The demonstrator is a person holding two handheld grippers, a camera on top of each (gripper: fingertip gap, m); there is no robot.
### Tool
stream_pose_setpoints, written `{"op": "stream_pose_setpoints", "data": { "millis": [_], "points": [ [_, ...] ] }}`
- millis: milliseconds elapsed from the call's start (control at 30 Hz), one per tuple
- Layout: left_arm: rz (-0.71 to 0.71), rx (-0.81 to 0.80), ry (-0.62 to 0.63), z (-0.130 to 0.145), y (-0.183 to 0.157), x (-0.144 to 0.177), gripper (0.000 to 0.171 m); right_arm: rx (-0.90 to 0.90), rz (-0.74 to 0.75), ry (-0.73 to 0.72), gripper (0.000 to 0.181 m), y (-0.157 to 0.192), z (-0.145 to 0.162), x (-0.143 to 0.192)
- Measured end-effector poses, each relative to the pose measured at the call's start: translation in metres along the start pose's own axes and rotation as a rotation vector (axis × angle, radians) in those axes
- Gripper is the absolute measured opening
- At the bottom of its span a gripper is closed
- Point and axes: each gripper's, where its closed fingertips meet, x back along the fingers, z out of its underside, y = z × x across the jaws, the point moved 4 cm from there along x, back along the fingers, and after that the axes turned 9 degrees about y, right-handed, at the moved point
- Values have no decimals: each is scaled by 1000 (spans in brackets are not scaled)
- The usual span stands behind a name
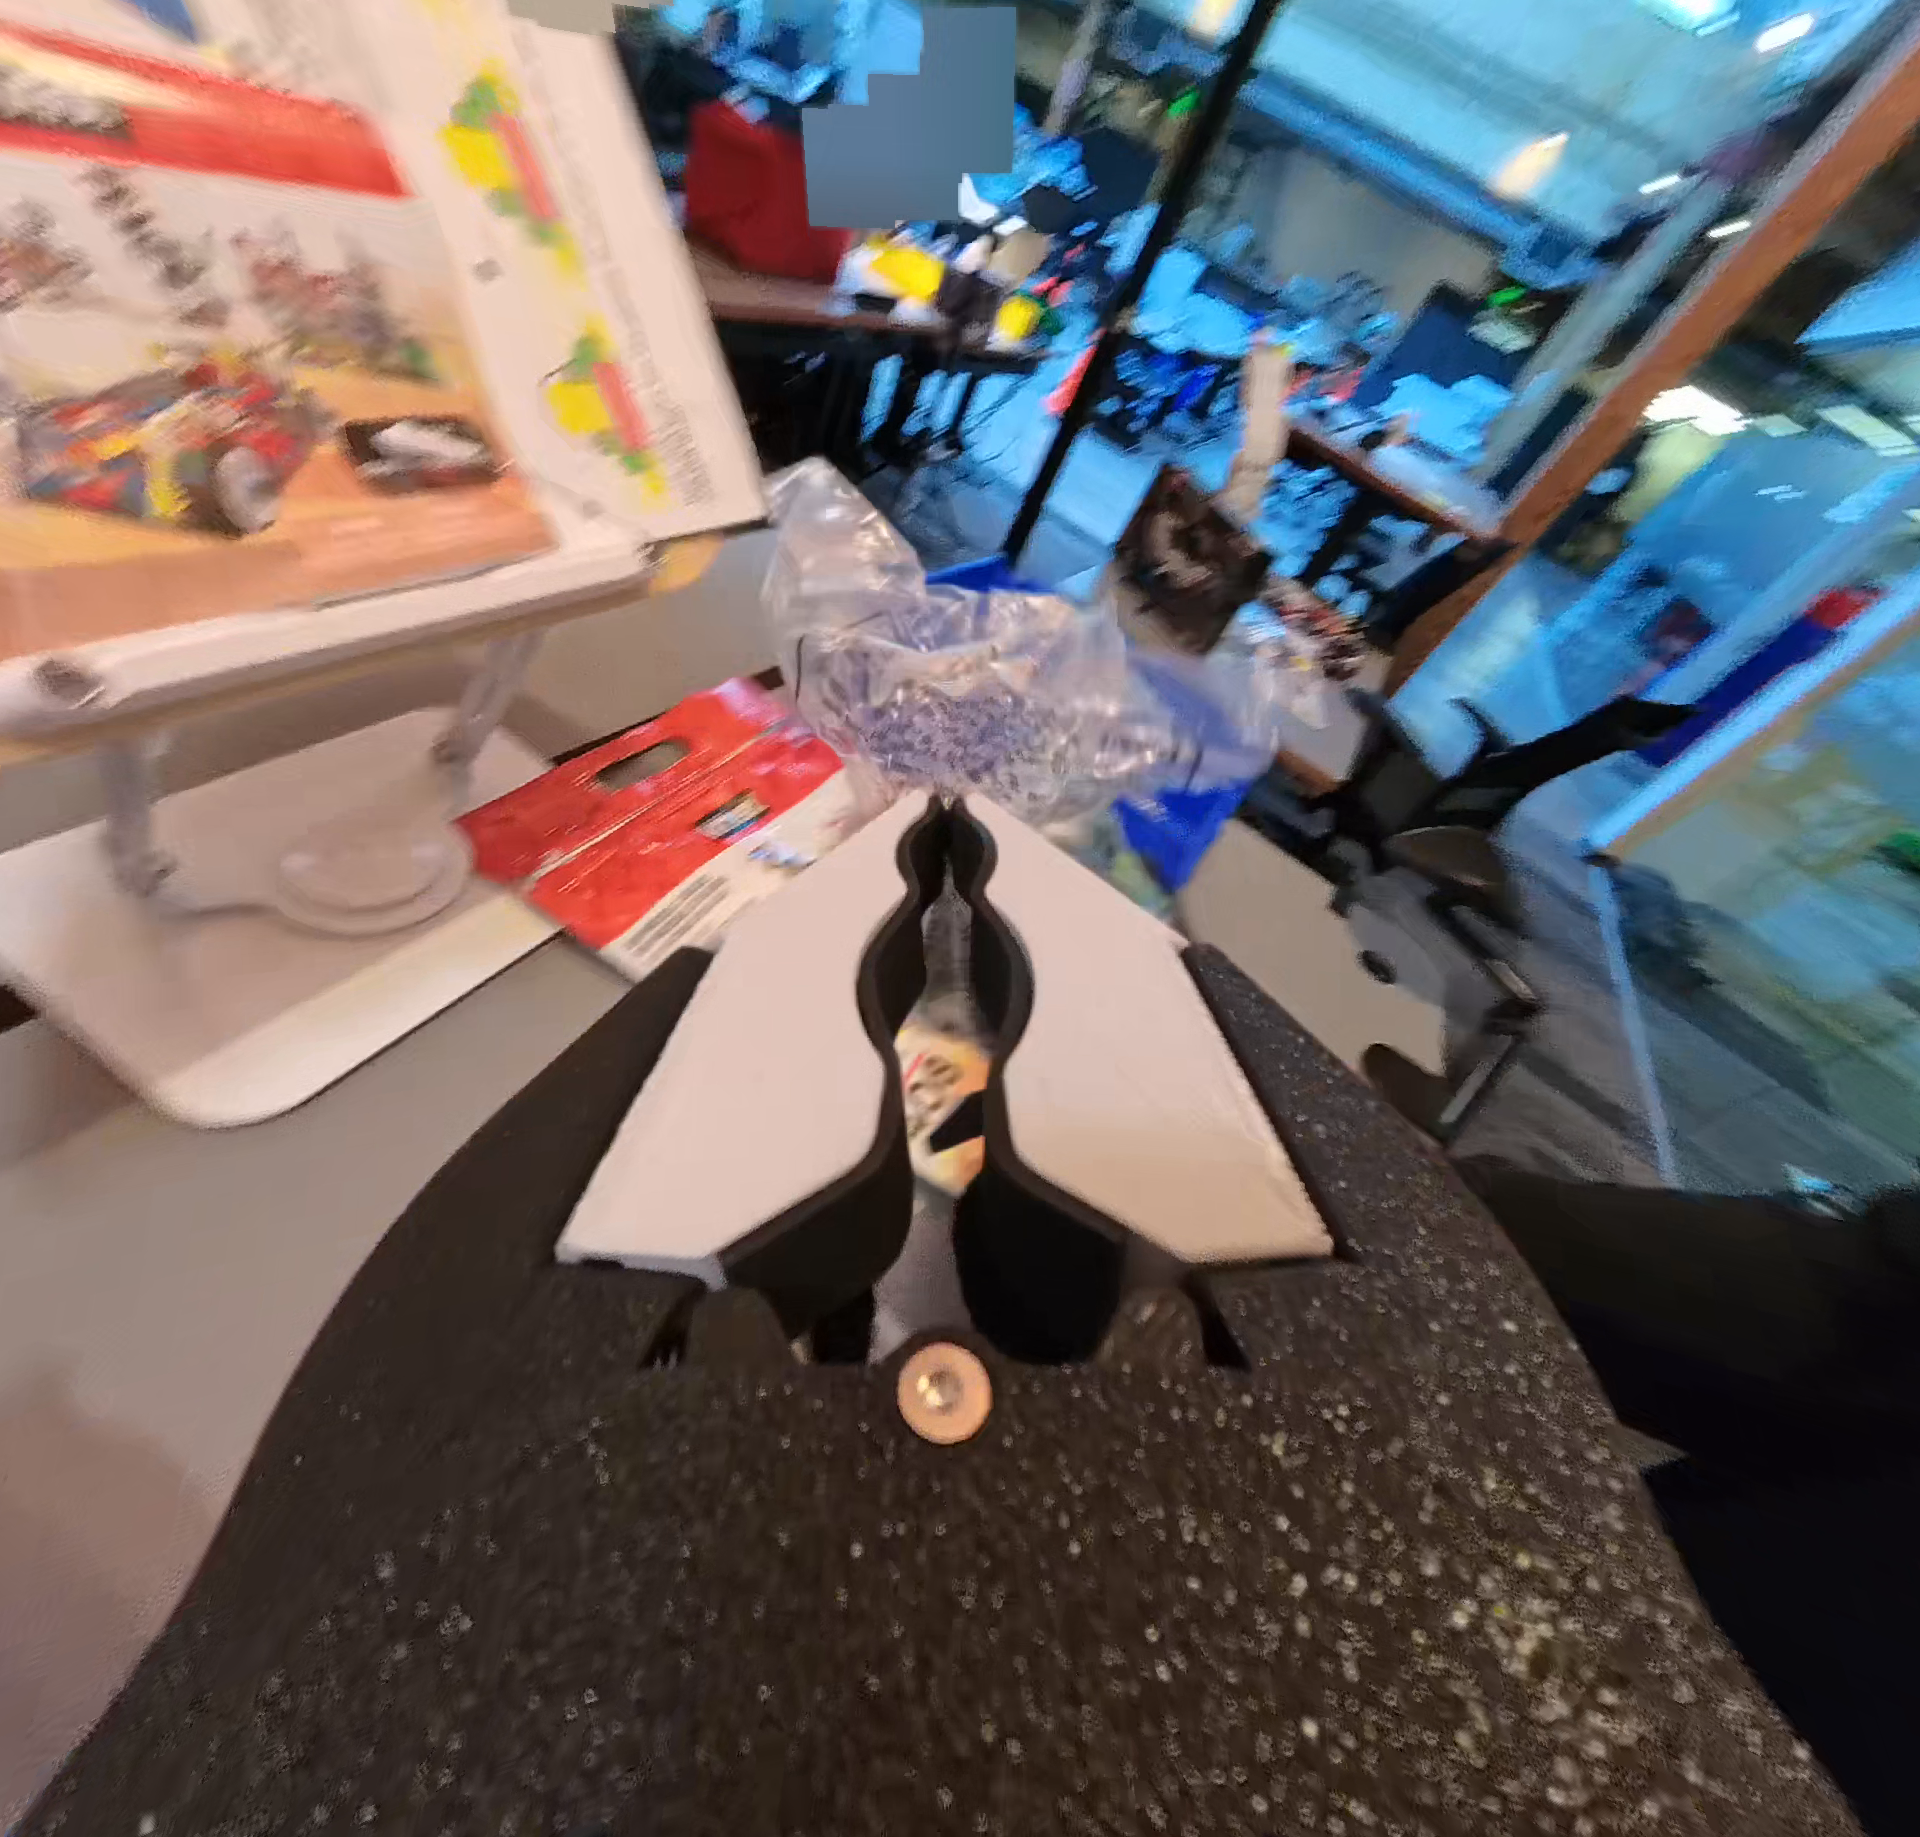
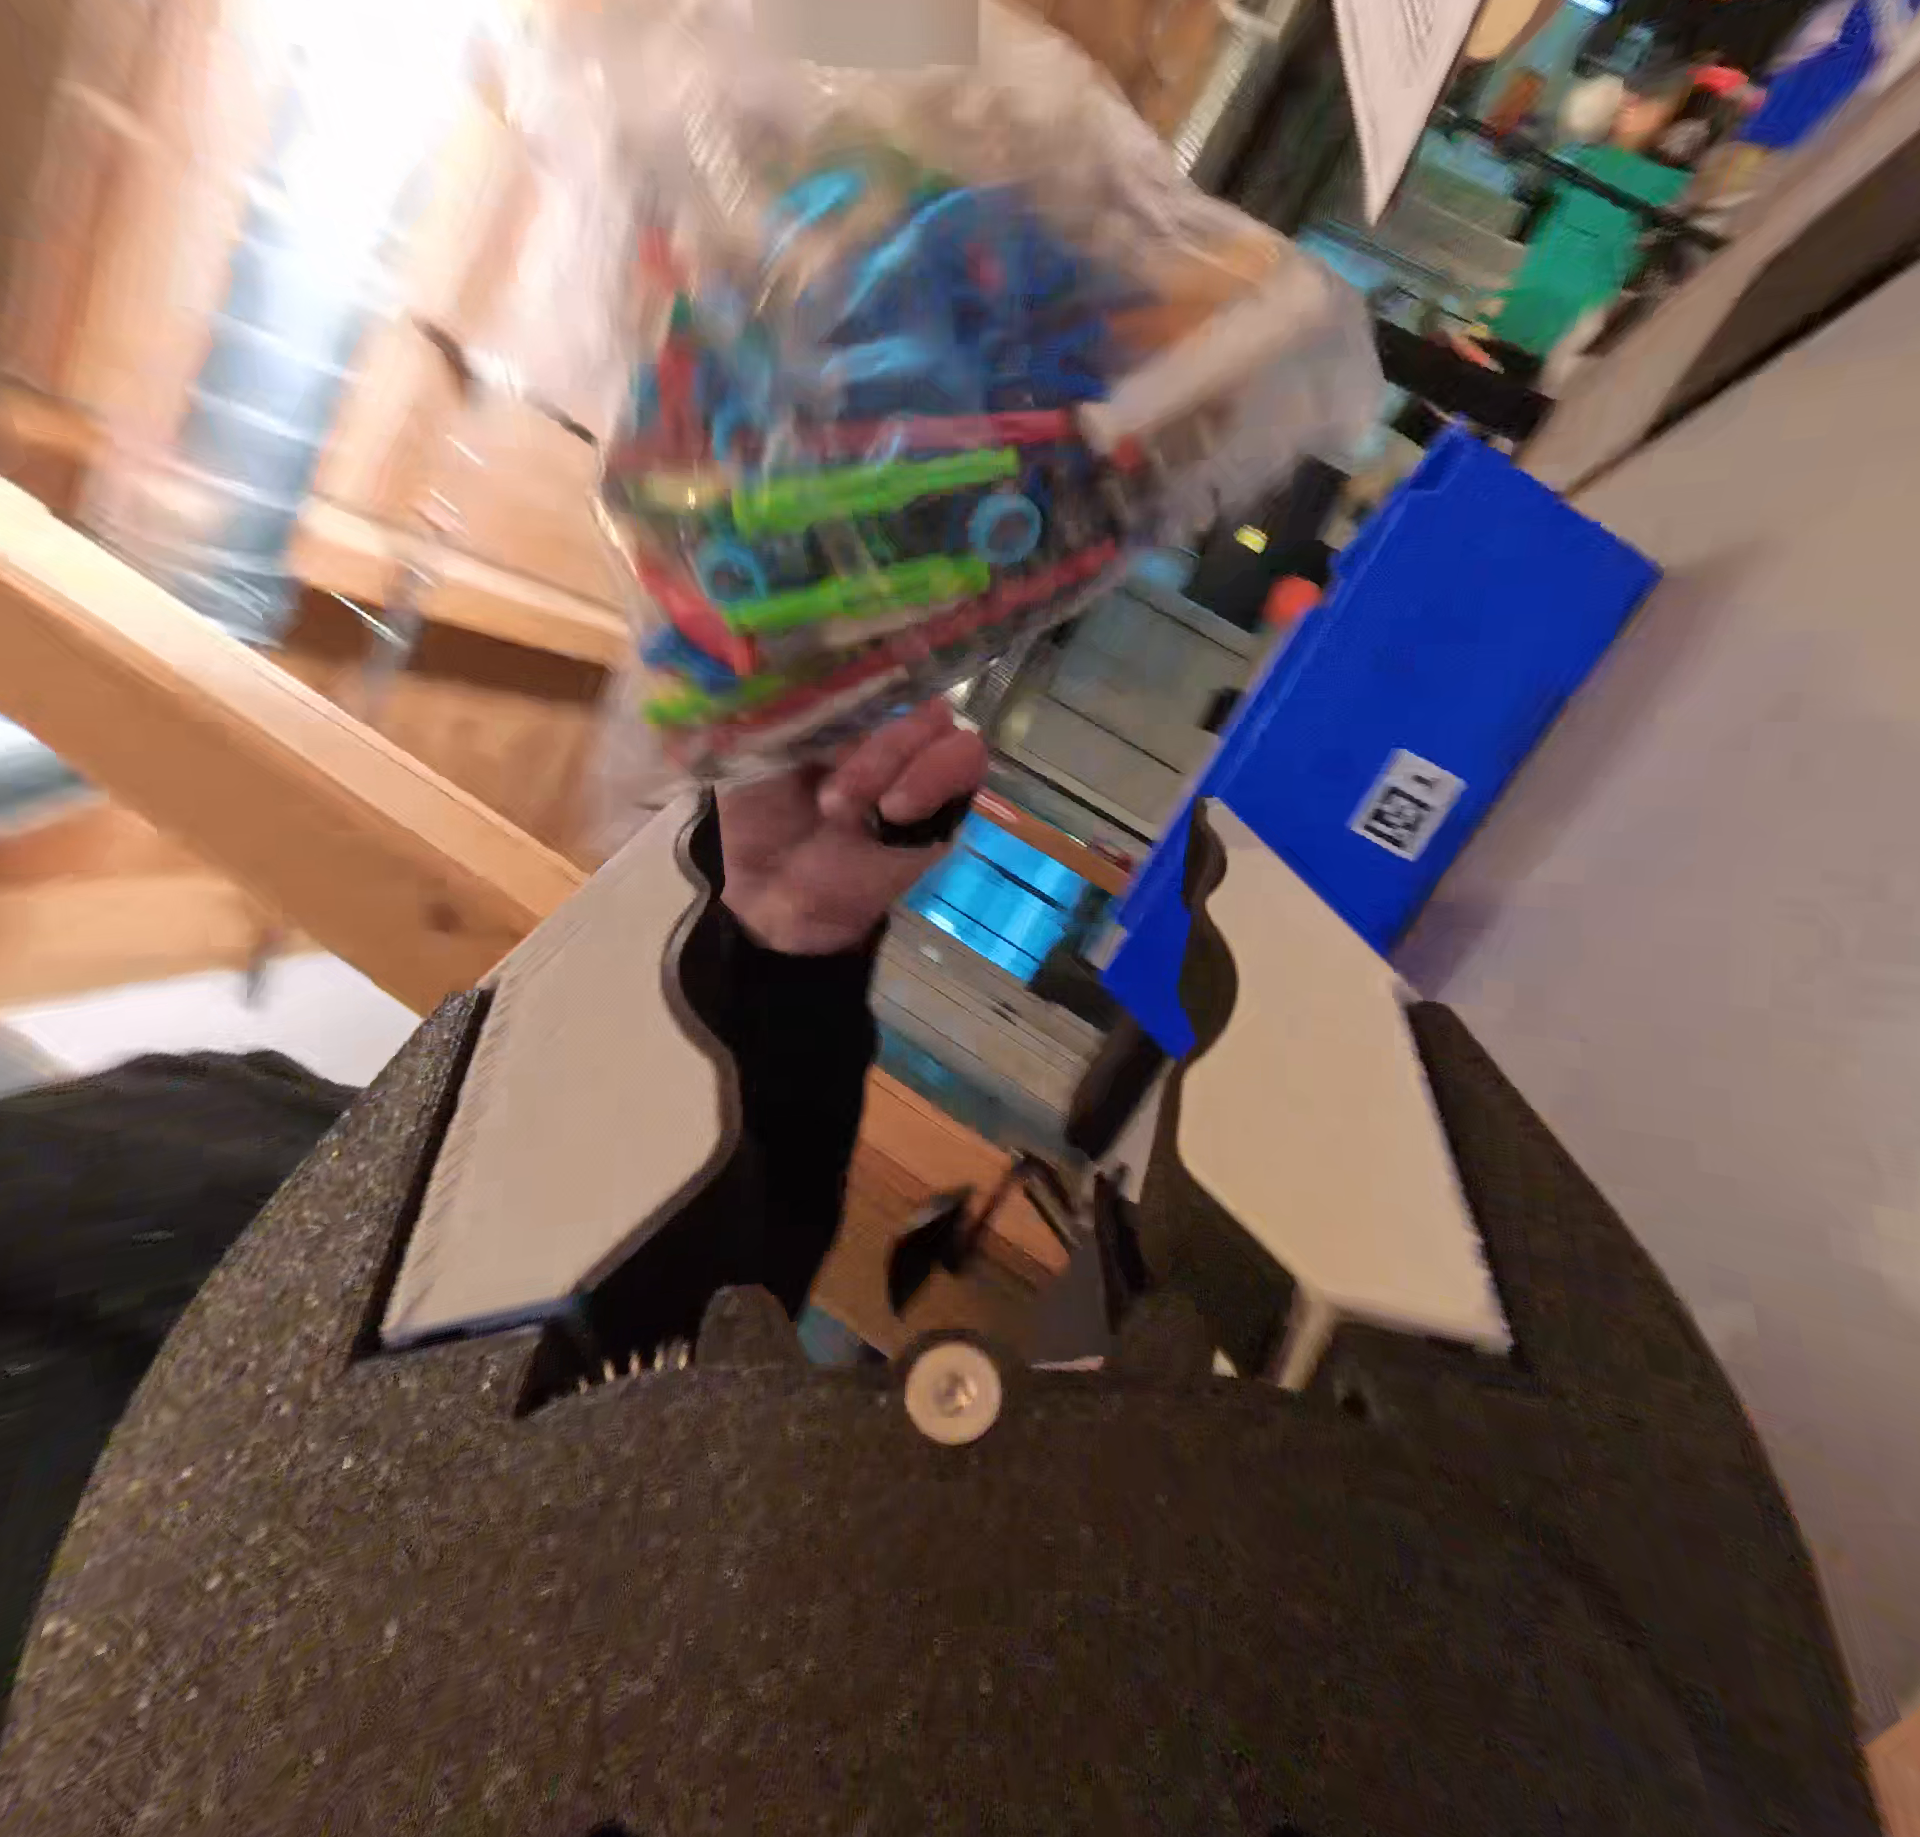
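Note:
My left gripper (image 1: 945, 813) is shut on a crumpled clear plastic bag (image 1: 935, 675). The bag bunches up above the fingertips, and more of it shows through the gap between the fingers. In the right wrist view a clear bag of coloured plastic pieces (image 2: 862, 499) hangs in the air, blurred. A white finger-like part (image 2: 1195, 379) touches its right side. A person's hand (image 2: 831, 852) shows just below it. My right gripper (image 2: 951, 831) is open and empty, a little below the bag, with the hand between its fingertips in the picture.
An open instruction booklet (image 1: 260, 333) rests on a white stand (image 1: 312, 883) at the left on a grey table (image 1: 156, 1320). A flattened red box (image 1: 665, 821) lies beside the stand. A blue bin (image 2: 1434, 707) stands on the grey surface at the right. Wooden beams (image 2: 260, 748) run behind. There is about 12 centimetres between the tips of the two grippers.

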Motion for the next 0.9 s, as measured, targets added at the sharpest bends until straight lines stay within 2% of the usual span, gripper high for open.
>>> {"op": "stream_pose_setpoints", "data": {
  "millis": [67, 233, 367, 500, 567, 667, 733, 767, 833, 900],
  "points": [
    [78, -16, -9, -8, -16, 3, 0, 15, -33, -33, 86, -1, 4, 0],
    [139, -123, 45, -22, -42, 6, 0, 65, -194, -34, 101, 16, 6, -28],
    [182, -140, 16, -42, -51, 21, 0, 42, -315, -33, 104, 23, 6, -44],
    [214, -168, -1, -56, -58, 37, 0, 41, -448, -94, 104, 36, -2, -55],
    [226, -166, -11, -60, -58, 43, 0, 67, -459, -102, 104, 44, -6, -59],
    [210, -152, -14, -59, -52, 49, 0, 133, -253, 0, 104, 38, 1, -60],
    [179, -143, -1, -54, -45, 50, 0, 301, 2, 37, 93, 33, 4, -39],
    [156, -138, 8, -51, -41, 49, 0, 378, 114, 84, 85, 33, 7, -26],
    [129, -110, 35, -44, -33, 46, 0, 517, 289, 210, 82, 39, 15, -2],
    [113, -73, 51, -36, -26, 40, 0, 683, 319, 329, 69, 70, 23, -1]
  ]
}}
